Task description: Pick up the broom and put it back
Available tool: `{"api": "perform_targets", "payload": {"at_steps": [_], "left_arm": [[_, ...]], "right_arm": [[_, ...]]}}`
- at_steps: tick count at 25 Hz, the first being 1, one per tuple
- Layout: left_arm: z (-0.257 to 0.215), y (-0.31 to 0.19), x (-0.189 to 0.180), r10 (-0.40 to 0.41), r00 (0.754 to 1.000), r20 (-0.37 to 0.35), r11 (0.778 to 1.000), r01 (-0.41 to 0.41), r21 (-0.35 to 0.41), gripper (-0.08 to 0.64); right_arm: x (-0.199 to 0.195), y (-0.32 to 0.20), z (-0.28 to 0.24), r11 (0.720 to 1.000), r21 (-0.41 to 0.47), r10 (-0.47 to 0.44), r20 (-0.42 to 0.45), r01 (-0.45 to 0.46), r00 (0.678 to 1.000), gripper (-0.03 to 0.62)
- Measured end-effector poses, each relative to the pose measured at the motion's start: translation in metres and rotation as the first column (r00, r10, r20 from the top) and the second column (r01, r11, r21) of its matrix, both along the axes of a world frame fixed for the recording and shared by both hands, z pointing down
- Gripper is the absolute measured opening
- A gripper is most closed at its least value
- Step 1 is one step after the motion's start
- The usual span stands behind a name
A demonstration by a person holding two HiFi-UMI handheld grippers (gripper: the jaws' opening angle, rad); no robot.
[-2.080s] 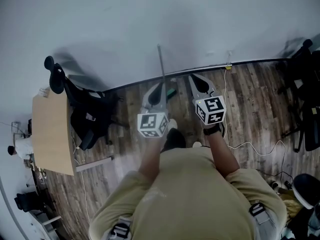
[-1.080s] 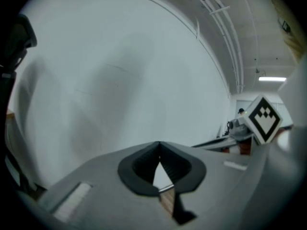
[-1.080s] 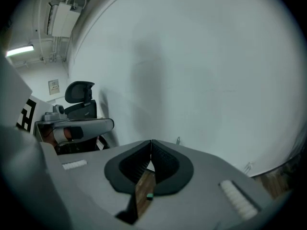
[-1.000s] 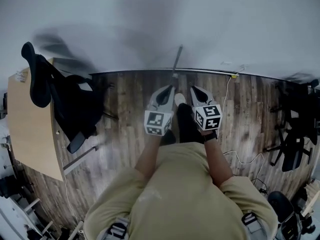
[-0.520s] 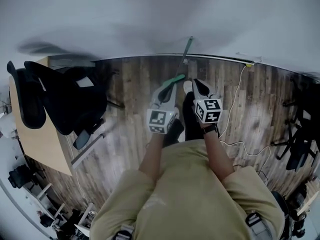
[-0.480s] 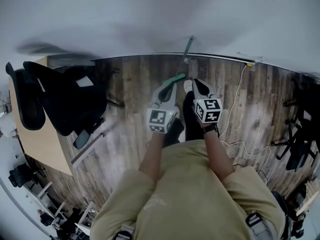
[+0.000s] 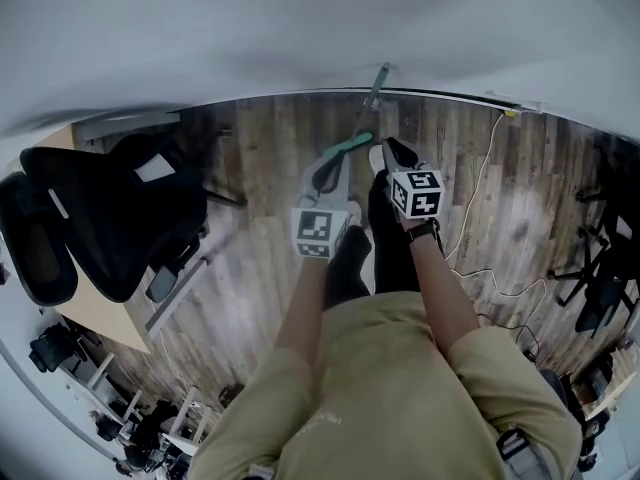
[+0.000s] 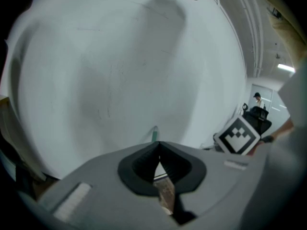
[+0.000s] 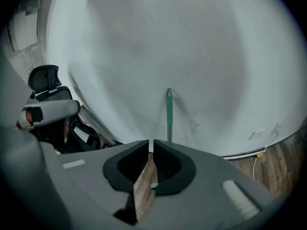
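Broom position: I am seeing the broom (image 7: 378, 80) leaning against the white wall (image 7: 300, 28), with neither gripper holding it. In the head view its pole is running up from the baseboard. Its green head (image 7: 350, 146) is showing against the wooden floor (image 7: 250, 168), between the wall base and the tip of the left gripper (image 7: 328, 166). From this view I cannot tell whether that tip is touching the green head.

Left gripper: in the left gripper view its jaws are meeting at the tips, closed on nothing. Only floor is showing through the opening behind the tips. The broom's green tip (image 8: 154, 133) is appearing just above the jaws, against the wall.

Right gripper (image 7: 388, 148): in the right gripper view its jaws have just been opening and are standing a narrow slit apart. Nothing is clamped between them. Floor and a small speck of green are showing through the slit. The broom's green upper section (image 9: 169, 110) is standing beyond the jaws, well apart from them.

Surroundings: a black office chair (image 7: 110, 218) is sitting to the left beside a wooden desk (image 7: 95, 313). A white cable (image 7: 480, 188) is trailing across the floor to the right.
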State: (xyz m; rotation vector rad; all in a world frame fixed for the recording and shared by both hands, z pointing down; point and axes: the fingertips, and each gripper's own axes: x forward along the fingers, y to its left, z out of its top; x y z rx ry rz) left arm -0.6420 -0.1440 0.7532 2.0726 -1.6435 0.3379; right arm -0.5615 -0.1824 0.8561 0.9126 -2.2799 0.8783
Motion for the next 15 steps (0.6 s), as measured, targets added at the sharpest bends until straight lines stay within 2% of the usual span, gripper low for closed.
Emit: {"api": "perform_targets", "payload": {"at_steps": [8,15], "left_arm": [[0.026,-0.013,-0.005,-0.019,1.000,-0.013,1.000,0.019,-0.023,0.003],[0.038,-0.021,-0.015,-0.077,0.997,-0.033,0.997,0.076,-0.022,0.003]], "right_arm": [[-0.031,-0.030,0.061,0.996,-0.039,-0.087,-0.016,0.087,0.996,0.068],[-0.041,-0.071,0.110,0.996,-0.079,-0.030,-0.007,0.029,1.000,0.105]]}}
